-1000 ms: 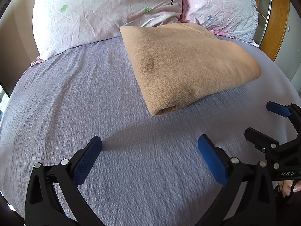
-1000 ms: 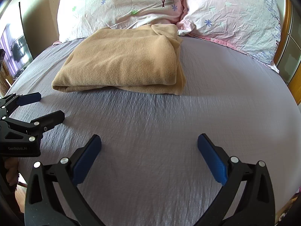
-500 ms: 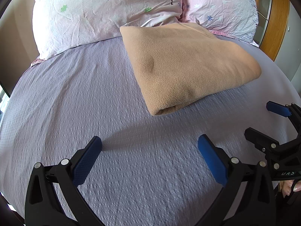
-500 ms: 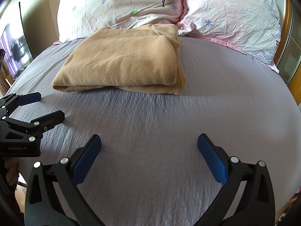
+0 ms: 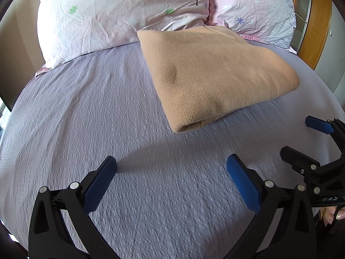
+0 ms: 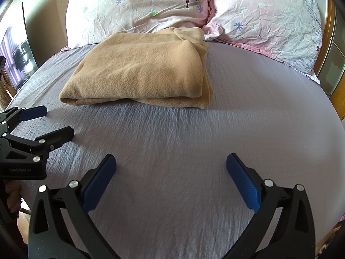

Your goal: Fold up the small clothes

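A tan fleece cloth point(image 5: 215, 75), folded into a thick rectangle, lies on the lilac bedsheet point(image 5: 97, 112) in front of the pillows; it also shows in the right wrist view point(image 6: 142, 73). My left gripper point(image 5: 171, 166) is open and empty, low over the sheet, short of the cloth's near corner. My right gripper point(image 6: 171, 165) is open and empty, over bare sheet in front of the cloth. Each gripper shows in the other's view: the right one at the right edge point(image 5: 301, 138), the left one at the left edge point(image 6: 51, 122).
Two pale pink flowered pillows point(image 6: 140, 6) point(image 6: 269, 17) lean at the head of the bed behind the cloth. A wooden headboard or frame point(image 5: 317, 21) stands at the far right. The bed's left edge drops off near a window point(image 6: 15, 60).
Almost nothing differs; the left wrist view has shifted very slightly and is a little blurred. Both grippers stay open and the cloth has not moved.
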Motion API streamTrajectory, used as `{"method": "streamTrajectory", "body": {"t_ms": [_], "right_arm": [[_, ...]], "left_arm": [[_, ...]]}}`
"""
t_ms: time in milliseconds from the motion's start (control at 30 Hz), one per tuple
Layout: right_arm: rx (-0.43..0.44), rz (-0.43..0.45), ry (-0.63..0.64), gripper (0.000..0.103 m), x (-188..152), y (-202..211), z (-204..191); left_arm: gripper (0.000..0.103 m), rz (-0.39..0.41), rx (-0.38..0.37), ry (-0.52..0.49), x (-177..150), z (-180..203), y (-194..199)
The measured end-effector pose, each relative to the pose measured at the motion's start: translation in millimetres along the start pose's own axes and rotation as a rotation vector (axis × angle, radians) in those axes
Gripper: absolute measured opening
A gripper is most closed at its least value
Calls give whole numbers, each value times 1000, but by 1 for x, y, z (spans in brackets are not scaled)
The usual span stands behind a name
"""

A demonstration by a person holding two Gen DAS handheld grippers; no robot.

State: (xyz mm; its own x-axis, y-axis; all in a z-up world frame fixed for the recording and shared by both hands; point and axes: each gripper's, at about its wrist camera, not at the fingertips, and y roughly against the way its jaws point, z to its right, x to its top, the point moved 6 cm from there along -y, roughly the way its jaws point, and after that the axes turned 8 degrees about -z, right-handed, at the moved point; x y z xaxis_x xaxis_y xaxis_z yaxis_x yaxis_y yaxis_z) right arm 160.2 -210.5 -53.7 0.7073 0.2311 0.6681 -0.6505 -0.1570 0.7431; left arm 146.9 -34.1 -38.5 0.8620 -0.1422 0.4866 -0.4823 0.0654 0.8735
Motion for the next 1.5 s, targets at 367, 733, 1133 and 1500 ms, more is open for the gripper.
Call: {"method": "streamTrajectory", "body": {"t_ms": [367, 733, 1133, 1500], "right_arm": [[0, 0, 0, 101, 0, 0, 0], [-1, 0, 0, 101, 0, 0, 0], [-1, 0, 0, 101, 1, 0, 0], [-1, 0, 0, 101, 1, 1, 0]], "left_arm": [[102, 0, 0, 0, 0, 0, 0], [102, 0, 0, 0, 0, 0, 0], [102, 0, 1, 0, 0, 0, -1], [102, -17, 1, 2, 1, -2, -1]]}}
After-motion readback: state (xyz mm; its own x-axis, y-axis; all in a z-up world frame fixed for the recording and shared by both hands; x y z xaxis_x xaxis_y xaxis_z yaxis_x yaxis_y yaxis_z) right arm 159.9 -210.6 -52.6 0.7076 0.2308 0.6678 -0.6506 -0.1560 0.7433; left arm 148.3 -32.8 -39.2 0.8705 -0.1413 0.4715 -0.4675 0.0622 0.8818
